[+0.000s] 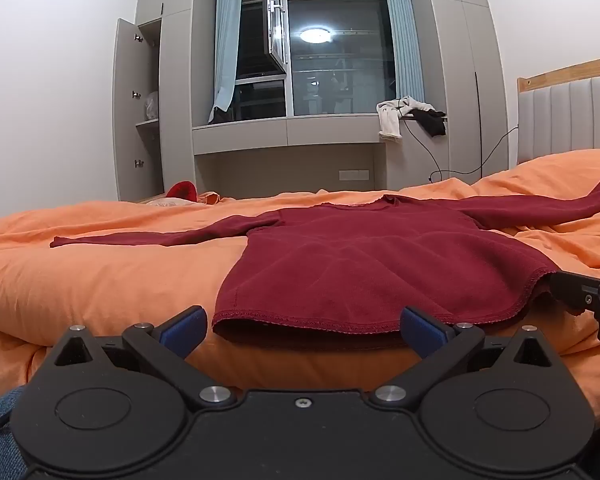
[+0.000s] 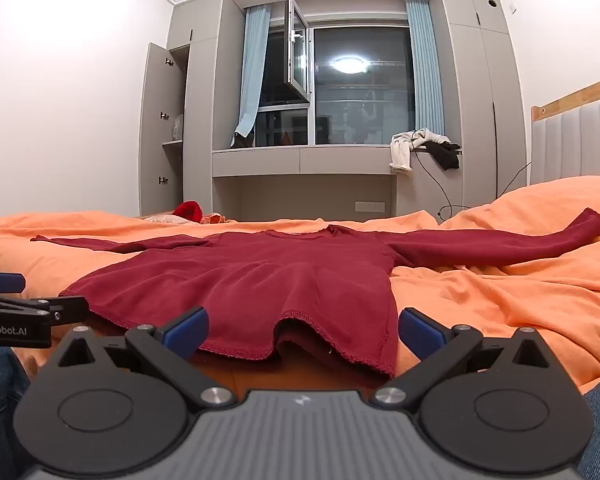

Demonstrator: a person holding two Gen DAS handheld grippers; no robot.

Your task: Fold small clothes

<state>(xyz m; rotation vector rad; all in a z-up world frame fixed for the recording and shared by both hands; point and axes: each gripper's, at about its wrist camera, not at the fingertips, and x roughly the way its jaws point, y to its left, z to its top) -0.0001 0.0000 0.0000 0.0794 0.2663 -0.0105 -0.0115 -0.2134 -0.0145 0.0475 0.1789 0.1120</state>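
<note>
Both tools sit at the near hem of the red top: our left gripper spread wide with nothing between its pads, our right gripper likewise spread and empty. Top lies flat, front up (we think), on the orange duvet, sleeves stretched out to both sides of the body, collar at the far end. Likely step: take the hem. Best pinch both hem corners evenly, catching both layers, not the duvet under the top.
</note>
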